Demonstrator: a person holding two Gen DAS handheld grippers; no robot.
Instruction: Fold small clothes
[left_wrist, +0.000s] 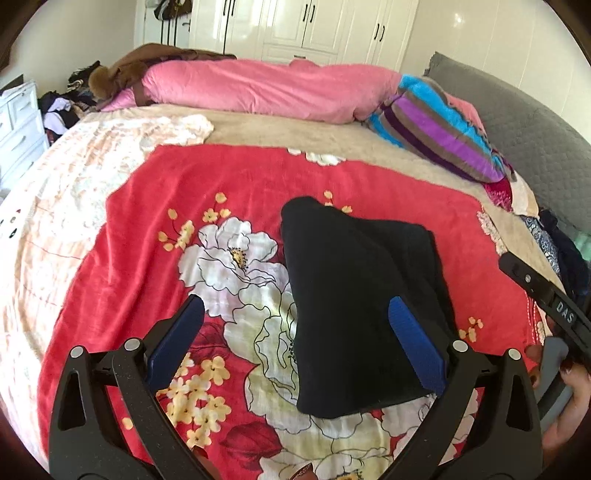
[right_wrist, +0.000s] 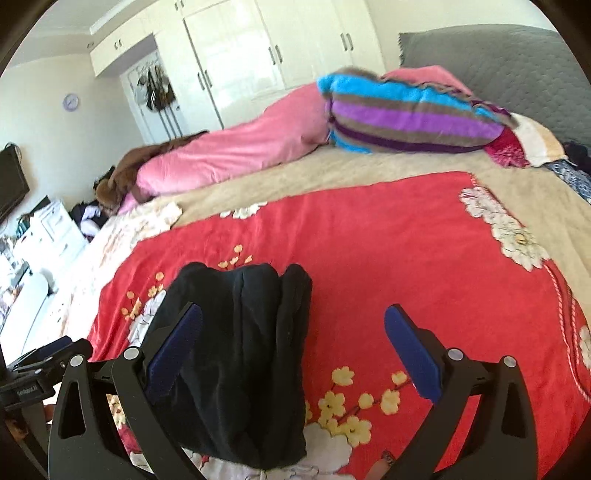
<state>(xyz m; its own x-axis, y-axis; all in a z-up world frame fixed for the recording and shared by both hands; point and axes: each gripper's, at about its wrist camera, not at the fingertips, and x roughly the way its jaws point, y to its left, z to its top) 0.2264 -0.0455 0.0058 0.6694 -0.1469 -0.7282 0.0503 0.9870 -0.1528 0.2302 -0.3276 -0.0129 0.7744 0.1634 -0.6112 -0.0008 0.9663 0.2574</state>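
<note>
Red blanket (left_wrist: 155, 206): folded black garment (left_wrist: 354, 295) under spread jaws.

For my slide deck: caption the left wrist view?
Open left hand-held gripper above a folded black garment on a red floral blanket.

Matt black cloth garment (left_wrist: 362, 295) on plush red blanket (left_wrist: 221, 184).
</note>
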